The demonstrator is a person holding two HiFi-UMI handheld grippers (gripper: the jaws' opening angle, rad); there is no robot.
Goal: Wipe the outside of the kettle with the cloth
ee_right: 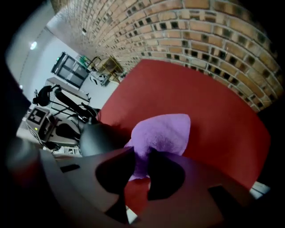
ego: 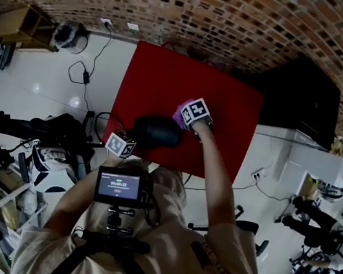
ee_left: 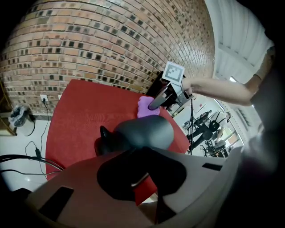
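Note:
A dark, rounded kettle (ego: pixel 157 130) stands near the front middle of the red table (ego: pixel 168 80). My left gripper (ego: pixel 134 138) reaches it from the near left, and its jaws look shut on the kettle's handle (ee_left: pixel 136 153), which blends into the dark pads. The spout (ee_left: pixel 103 133) points left in the left gripper view. My right gripper (ego: pixel 185 121) is just right of the kettle, shut on a purple cloth (ego: pixel 180 112). The cloth (ee_right: pixel 164 133) hangs out ahead of the jaws, over the red surface and beside the kettle (ee_right: pixel 95 139). Whether it touches the kettle I cannot tell.
A brick wall (ego: pixel 200 13) runs behind the table. A black cabinet (ego: pixel 303 97) stands at the back right. Cables (ego: pixel 84 75) cross the white floor to the left, by a wooden shelf (ego: pixel 20 24). Chairs and stands (ego: pixel 313 230) crowd the right side.

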